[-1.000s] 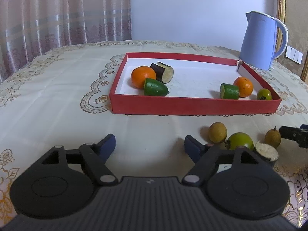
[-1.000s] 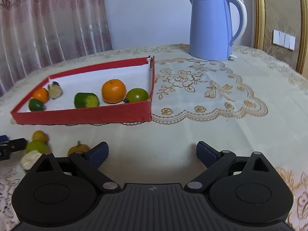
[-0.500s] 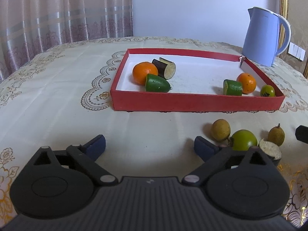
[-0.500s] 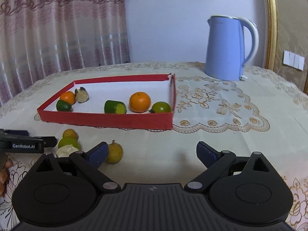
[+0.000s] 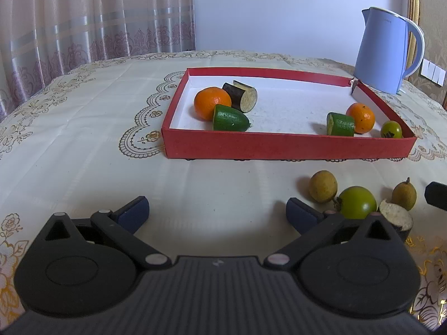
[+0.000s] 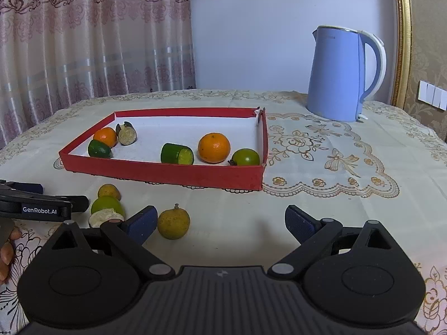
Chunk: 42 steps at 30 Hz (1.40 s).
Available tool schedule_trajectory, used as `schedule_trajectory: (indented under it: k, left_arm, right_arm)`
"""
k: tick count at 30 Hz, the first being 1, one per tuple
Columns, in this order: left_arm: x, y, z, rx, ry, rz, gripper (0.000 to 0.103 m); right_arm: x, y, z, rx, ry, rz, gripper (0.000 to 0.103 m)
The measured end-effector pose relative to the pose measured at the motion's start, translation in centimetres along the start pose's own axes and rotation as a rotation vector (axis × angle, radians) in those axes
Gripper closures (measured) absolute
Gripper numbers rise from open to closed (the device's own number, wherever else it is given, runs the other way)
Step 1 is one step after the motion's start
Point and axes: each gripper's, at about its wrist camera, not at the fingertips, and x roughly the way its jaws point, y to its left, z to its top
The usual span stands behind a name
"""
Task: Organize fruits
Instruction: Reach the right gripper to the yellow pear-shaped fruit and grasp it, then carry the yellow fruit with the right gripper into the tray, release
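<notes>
At lower frame, both grippers, left (image 5: 217, 209) and right (image 6: 220, 222), hold their fingers wide apart and empty over the tabletop (image 5: 83, 153), the left having just opened, with what look like four loose fruits (image 5: 356, 202) lying before the tray (image 5: 279, 146).

Both wrist cameras are looking forward and downward along their grippers, low over the counter (image 5: 83, 139). Both are sharing the red tray (image 5: 279, 146) ahead and the blue kettle (image 6: 338, 75) beyond.
</notes>
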Motion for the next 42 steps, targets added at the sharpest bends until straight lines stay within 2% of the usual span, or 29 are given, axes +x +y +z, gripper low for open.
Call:
schedule_trajectory:
  k: [15, 17, 18, 19, 21, 23, 26, 28, 37, 42]
  left_arm:
    - [0.0, 0.0, 0.0, 0.000, 0.000, 0.000, 0.000]
    - [0.0, 0.0, 0.0, 0.000, 0.000, 0.000, 0.000]
    - [0.0, 0.0, 0.0, 0.000, 0.000, 0.000, 0.000]
    - [0.0, -0.1, 0.0, 0.000, 0.000, 0.000, 0.000]
    - [0.0, 0.0, 0.0, 0.000, 0.000, 0.000, 0.000]
    - [0.0, 0.0, 0.0, 0.000, 0.000, 0.000, 0.000]
    - [0.0, 0.0, 0.0, 0.000, 0.000, 0.000, 0.000]
    - [0.0, -0.1, 0.0, 0.001, 0.000, 0.000, 0.000]
    - [0.0, 0.0, 0.0, 0.001, 0.000, 0.001, 0.000]
    - [0.0, 0.0, 0.0, 0.001, 0.000, 0.001, 0.000]
  right_arm:
    - [2.3, 2.0, 0.1, -0.031, 0.050, 0.012, 0.006]
    - [2.5, 2.0, 0.0, -0.028, 0.055, 0.019, 0.010]
    - [2.7, 2.0, 0.0, -0.025, 0.058, 0.020, 0.018]
    - [2.8, 2.1, -0.1, -0.024, 0.065, 0.021, 0.032]
    - [3.3, 2.1, -0.3, -0.024, 0.088, 0.046, 0.046]
    - [3.3, 2.5, -0.4, -0.047, 0.076, 0.035, 0.053]
    - [3.1, 2.7, -0.5, -0.044, 0.067, 0.056, 0.070]
    - [3.1, 2.8, -0.5, -0.041, 0.064, 0.054, 0.074]
    - [2.5, 2.5, -0.2, -0.035, 0.031, 0.035, 0.074]
    - [2.1, 2.1, 1.2, -0.046, -0.011, 0.013, 0.074]
